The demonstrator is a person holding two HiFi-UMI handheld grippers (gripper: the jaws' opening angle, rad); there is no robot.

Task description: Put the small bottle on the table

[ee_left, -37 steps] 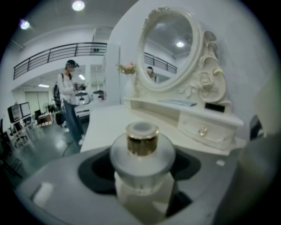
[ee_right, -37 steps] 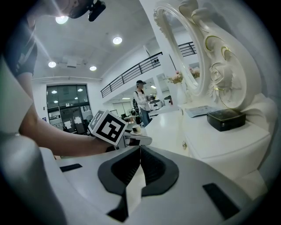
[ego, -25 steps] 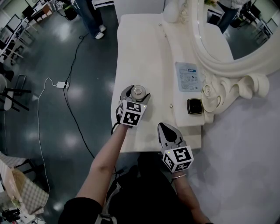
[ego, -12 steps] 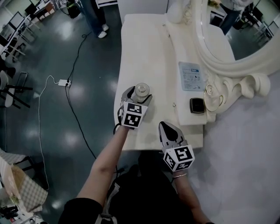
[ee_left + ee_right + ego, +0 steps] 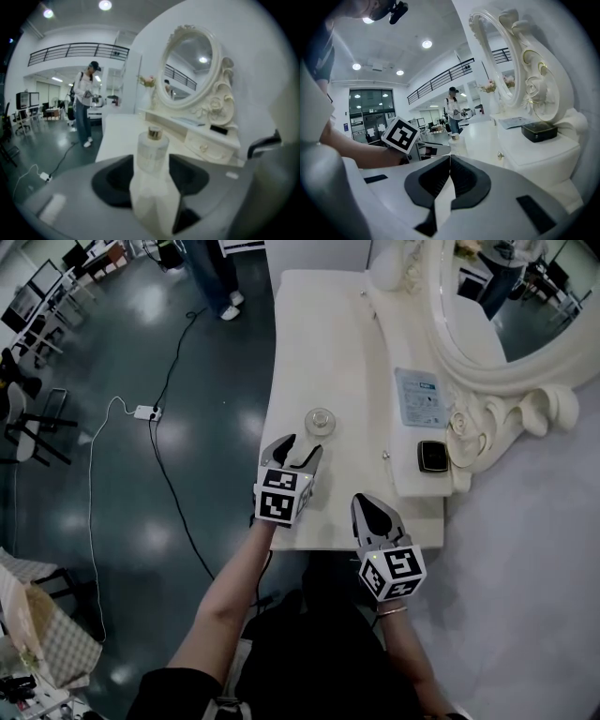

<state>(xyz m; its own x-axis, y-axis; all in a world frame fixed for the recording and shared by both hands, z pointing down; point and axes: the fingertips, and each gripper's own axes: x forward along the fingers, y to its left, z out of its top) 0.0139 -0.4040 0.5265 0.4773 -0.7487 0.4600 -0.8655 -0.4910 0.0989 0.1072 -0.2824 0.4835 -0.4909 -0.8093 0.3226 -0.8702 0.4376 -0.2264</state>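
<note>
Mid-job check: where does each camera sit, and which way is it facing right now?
Head view: on the person's head, looking steeply down at the cream table; shows the left forearm, left gripper, right gripper.
Left gripper view: on the left gripper, looking along its open jaws, which have just been closing, at the small bottle standing free ahead, mirror beyond.
Right gripper view: on the right gripper, looking along its shut jaws down the table; shows that forearm.
Shared: all three show the bottle and the mirror.

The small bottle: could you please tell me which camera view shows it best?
The left gripper view: the small bottle stands centred and close, seen whole from the side. The head view shows only its top; the right gripper view, a tiny shape.
</note>
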